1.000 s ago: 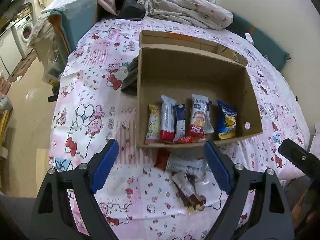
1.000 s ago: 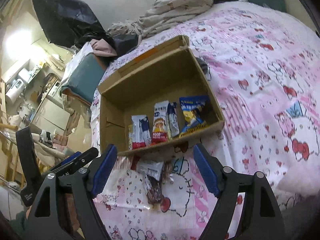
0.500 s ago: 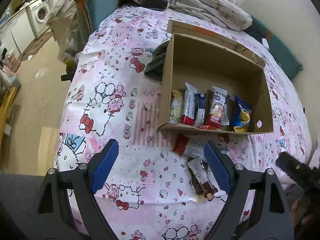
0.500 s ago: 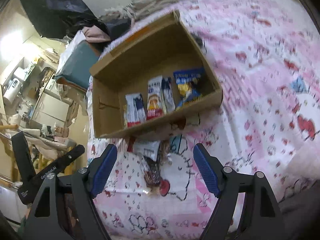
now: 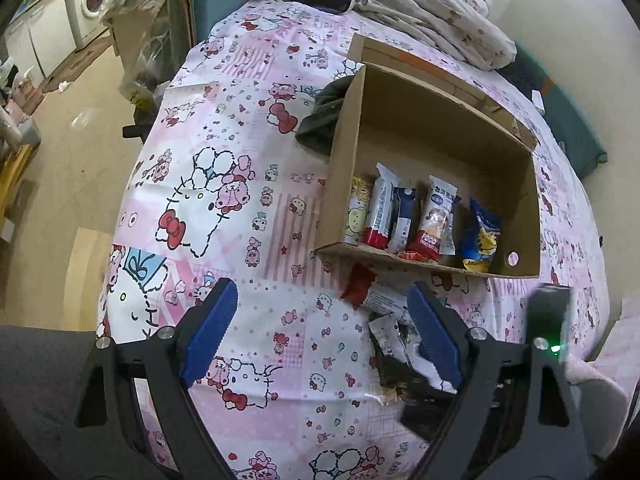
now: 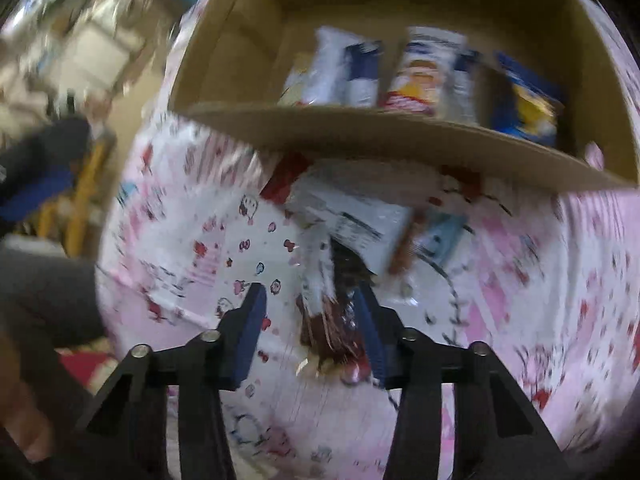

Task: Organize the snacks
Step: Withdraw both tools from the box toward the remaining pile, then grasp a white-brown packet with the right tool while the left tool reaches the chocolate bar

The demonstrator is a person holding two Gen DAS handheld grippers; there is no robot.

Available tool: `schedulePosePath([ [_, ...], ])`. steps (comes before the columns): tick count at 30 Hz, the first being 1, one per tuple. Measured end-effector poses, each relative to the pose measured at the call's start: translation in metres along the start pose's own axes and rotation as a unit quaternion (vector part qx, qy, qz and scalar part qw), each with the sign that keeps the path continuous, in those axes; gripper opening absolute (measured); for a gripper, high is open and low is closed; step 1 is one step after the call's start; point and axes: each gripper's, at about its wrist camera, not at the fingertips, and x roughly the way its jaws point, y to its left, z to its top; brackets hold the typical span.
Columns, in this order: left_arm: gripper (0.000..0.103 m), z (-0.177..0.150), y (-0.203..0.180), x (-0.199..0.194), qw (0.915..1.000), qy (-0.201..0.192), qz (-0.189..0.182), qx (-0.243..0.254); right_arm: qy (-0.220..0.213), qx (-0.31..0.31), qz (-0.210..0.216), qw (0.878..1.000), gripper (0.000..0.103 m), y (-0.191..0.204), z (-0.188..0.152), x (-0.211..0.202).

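Note:
A cardboard box point(image 5: 340, 152) lies on the bed with a row of snack packets point(image 5: 436, 220) inside. Loose packets lie in front of it: a red one point(image 5: 358, 286), a white one point(image 5: 384, 300) and a brown one point(image 5: 390, 356). My left gripper point(image 5: 322, 334) hovers open above the bedsheet, holding nothing. My right gripper point(image 6: 310, 332) is low over the brown packet point(image 6: 332, 320), its jaws closing with the packet between them. The right pad is at the wrapper; the left pad stands apart. The view is blurred. The box point(image 6: 360, 132) fills the top.
The pink patterned bedsheet point(image 5: 240, 160) covers the bed, and its left edge drops to the floor. A dark cloth point(image 5: 320, 120) lies against the box's left wall. Rumpled bedding point(image 5: 432, 12) is heaped at the far end. A person's dark sleeve point(image 6: 44, 300) is at the left.
My right gripper has dropped close to the loose packets and its jaws have narrowed around the brown one. It now shows at the lower right of the left wrist view, which has rolled slightly.

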Motion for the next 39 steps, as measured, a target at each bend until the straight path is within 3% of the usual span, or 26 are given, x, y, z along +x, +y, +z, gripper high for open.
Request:
schedulePosePath([
  [2, 0.085, 0.001, 0.002, 0.002, 1.0, 0.004, 0.003, -0.003, 0.015, -0.017, -0.02, 1.0, 0.031, 0.006, 0.001, 0.013],
  [3, 0.085, 0.0, 0.003, 0.003, 1.0, 0.006, 0.005, -0.003, 0.019, -0.024, -0.023, 0.999, 0.019, 0.009, 0.0, 0.017],
  [6, 0.085, -0.001, 0.001, 0.004, 0.9999, 0.006, 0.013, 0.007, 0.009, -0.029, -0.019, 0.999, 0.018, 0.01, -0.008, 0.007],
  [10, 0.085, -0.001, 0.001, 0.006, 0.9999, 0.013, 0.011, 0.0, -0.008, -0.004, 0.032, 0.999, 0.018, -0.004, -0.024, -0.032],
  [14, 0.085, -0.006, -0.004, 0.019, 0.9993, 0.034, 0.014, 0.001, -0.059, 0.054, 0.055, 0.995, 0.018, -0.039, -0.034, -0.077],
  [17, 0.085, -0.018, -0.014, 0.036, 0.9976, 0.068, 0.007, 0.013, -0.112, 0.118, 0.077, 0.984, 0.019, -0.068, -0.035, -0.105],
  [19, 0.085, -0.034, -0.025, 0.055, 0.9934, 0.111, -0.006, 0.029, -0.15, 0.164, 0.095, 0.97, 0.018, -0.086, -0.042, -0.117],
  [23, 0.085, -0.063, -0.044, 0.083, 0.9876, 0.152, 0.006, 0.039, -0.185, 0.216, 0.111, 0.952, 0.018, -0.1, -0.046, -0.122],
  [28, 0.085, -0.079, -0.065, 0.116, 0.9829, 0.176, 0.035, 0.043, -0.191, 0.232, 0.12, 0.946, 0.018, -0.114, -0.046, -0.124],
  [33, 0.088, -0.086, -0.086, 0.131, 0.9795, 0.162, 0.088, 0.081, -0.185, 0.231, 0.127, 0.947, 0.019, -0.116, -0.049, -0.121],
  [36, 0.089, -0.091, -0.102, 0.139, 0.9716, 0.186, 0.097, 0.11, -0.182, 0.231, 0.133, 0.946, 0.019, -0.116, -0.05, -0.118],
  [39, 0.083, -0.09, -0.107, 0.142, 0.9689, 0.2, 0.097, 0.108, -0.18, 0.227, 0.139, 0.947, 0.019, -0.113, -0.048, -0.117],
])
